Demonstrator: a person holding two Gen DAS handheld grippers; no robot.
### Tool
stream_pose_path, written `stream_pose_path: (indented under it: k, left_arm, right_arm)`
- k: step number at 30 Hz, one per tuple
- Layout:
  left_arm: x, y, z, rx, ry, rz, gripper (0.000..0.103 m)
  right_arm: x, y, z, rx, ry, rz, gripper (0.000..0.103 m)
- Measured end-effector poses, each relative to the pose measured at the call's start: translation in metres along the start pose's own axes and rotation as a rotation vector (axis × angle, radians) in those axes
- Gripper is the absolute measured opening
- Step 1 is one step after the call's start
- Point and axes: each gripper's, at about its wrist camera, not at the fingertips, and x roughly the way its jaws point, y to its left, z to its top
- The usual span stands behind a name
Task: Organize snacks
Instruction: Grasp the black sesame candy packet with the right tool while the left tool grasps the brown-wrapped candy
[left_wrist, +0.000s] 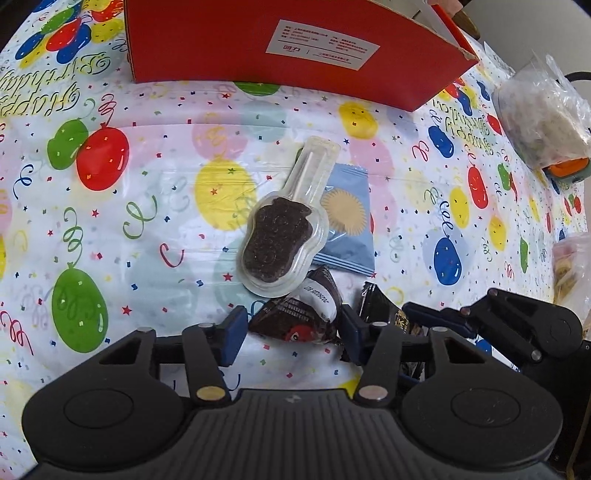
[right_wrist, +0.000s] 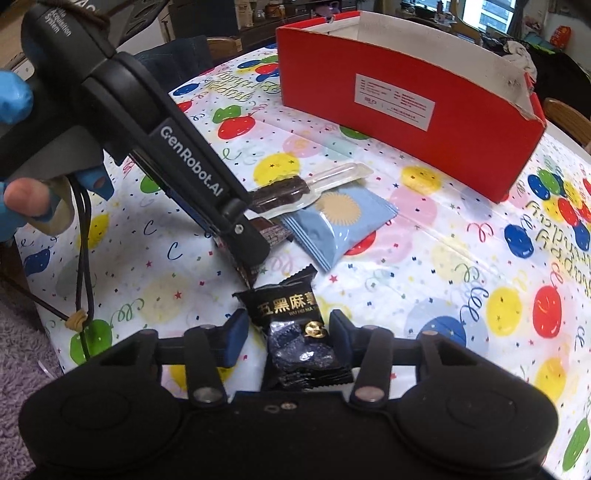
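Note:
A small pile of snacks lies on the balloon tablecloth. A chocolate lollipop in a clear blister (left_wrist: 282, 236) (right_wrist: 284, 194) rests partly on a blue sachet (left_wrist: 347, 221) (right_wrist: 338, 221). My left gripper (left_wrist: 293, 328) is open, its jaws astride a dark brown wrapped candy (left_wrist: 303, 314) (right_wrist: 271, 230). My right gripper (right_wrist: 290, 338) is open, its jaws astride a black sesame snack packet (right_wrist: 291, 314) (left_wrist: 384, 306). The red open box (left_wrist: 280, 48) (right_wrist: 406, 114) stands behind the pile.
A clear bag of snacks (left_wrist: 543, 118) lies at the right over an orange-and-green object (left_wrist: 565, 170). Another clear packet (left_wrist: 570, 266) sits at the right edge. The table's edge (right_wrist: 44, 295) is at the left, with purple carpet below.

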Motion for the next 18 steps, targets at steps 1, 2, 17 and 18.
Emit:
stream_pose_path:
  k: [1,2,17,18]
  left_arm:
    - [0.0,0.001,0.0,-0.005,0.001,-0.003,0.051]
    - [-0.001,0.002,0.0,-0.011,0.002,-0.007,0.05]
    - [-0.015,0.029,-0.018,-0.075,0.005,-0.037,0.048]
    - [-0.017,0.029,-0.019,-0.075,0.002,-0.038,0.048]
  right_arm:
    - [-0.001,0.0,-0.001,0.005,0.0,-0.004,0.039]
    - [-0.002,0.0,-0.001,0.013,-0.002,-0.007,0.038]
    - [-0.027,-0.009,-0.018,0.264,-0.075,-0.008,0.031]
    - [-0.028,-0.009,-0.017,0.271,-0.08,-0.008,0.031]
